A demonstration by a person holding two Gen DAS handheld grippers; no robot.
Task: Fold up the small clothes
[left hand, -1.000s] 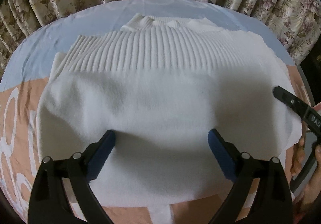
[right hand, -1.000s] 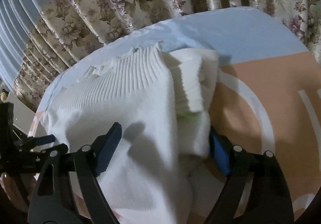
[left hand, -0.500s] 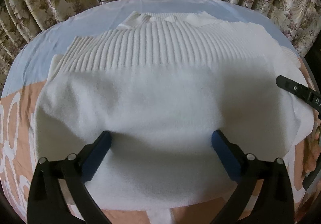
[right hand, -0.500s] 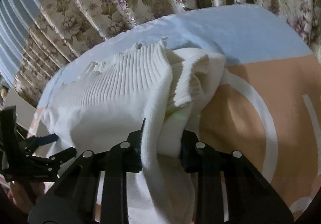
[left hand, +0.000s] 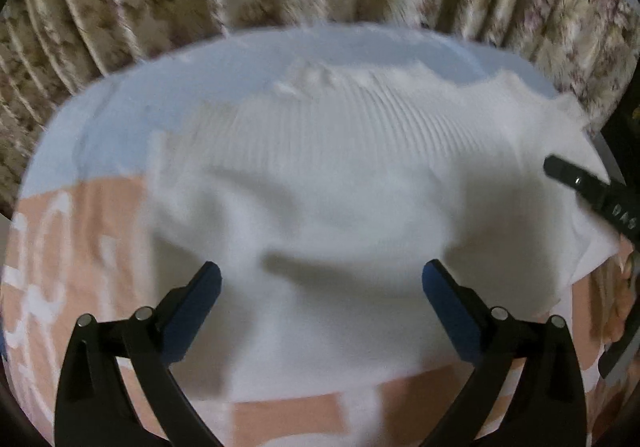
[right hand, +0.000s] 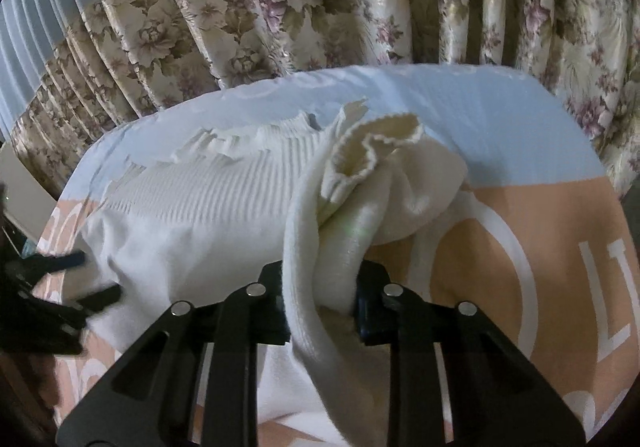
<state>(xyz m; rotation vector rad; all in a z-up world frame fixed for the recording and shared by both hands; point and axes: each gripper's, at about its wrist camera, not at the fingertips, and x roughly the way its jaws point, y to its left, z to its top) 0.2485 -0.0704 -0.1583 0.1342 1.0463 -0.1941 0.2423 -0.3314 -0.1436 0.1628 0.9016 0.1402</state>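
A white knit sweater with a ribbed band lies spread on the cloth-covered table. My left gripper hovers open over its near part, nothing between the fingers; the left wrist view is blurred. My right gripper is closing, its pads pressing a bunched fold of the sweater's sleeve, which rises off the table with the cuff curling open. In the left wrist view the right gripper shows at the sweater's right edge. The right wrist view catches the left gripper at the far left, over the sweater.
The table cloth is orange with white lettering near me and light blue at the back. Flowered curtains hang close behind the table's far edge. A person's hand shows at the right rim of the left wrist view.
The right gripper went from open around the sleeve to clamped on it and lifted the bunched fold. The left gripper stayed open and rose, with the sweater sliding right in its view.
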